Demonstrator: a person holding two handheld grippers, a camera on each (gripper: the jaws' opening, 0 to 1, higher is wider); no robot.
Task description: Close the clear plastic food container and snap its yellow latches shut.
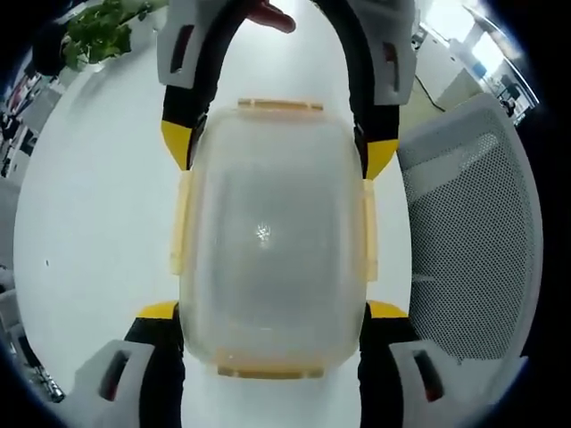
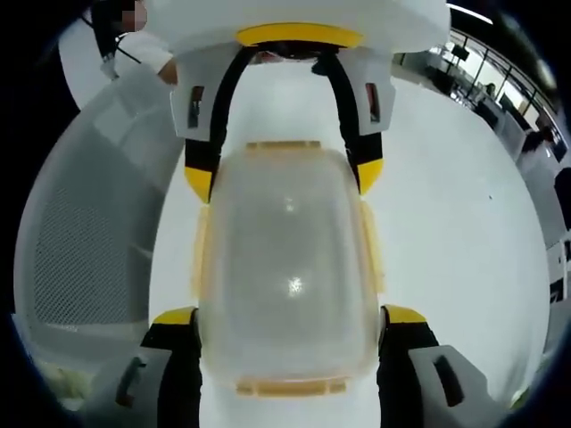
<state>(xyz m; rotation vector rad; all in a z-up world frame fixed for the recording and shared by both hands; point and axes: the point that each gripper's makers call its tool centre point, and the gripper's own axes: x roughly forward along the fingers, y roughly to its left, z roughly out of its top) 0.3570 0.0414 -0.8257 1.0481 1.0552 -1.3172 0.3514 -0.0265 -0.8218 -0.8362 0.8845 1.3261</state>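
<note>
The left gripper (image 1: 272, 312) reaches in with its yellow-tipped jaws spread wide, one against each long side of the container (image 1: 272, 236). The right gripper (image 2: 290, 316) faces it from the opposite end, its jaws spread the same way against the container's sides. A fingertip (image 1: 272, 16) shows behind the right gripper.

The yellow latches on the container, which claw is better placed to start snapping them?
Likely neither: the left claw and right claw both straddle the food container from opposite ends, each with an end latch at its base.
</note>
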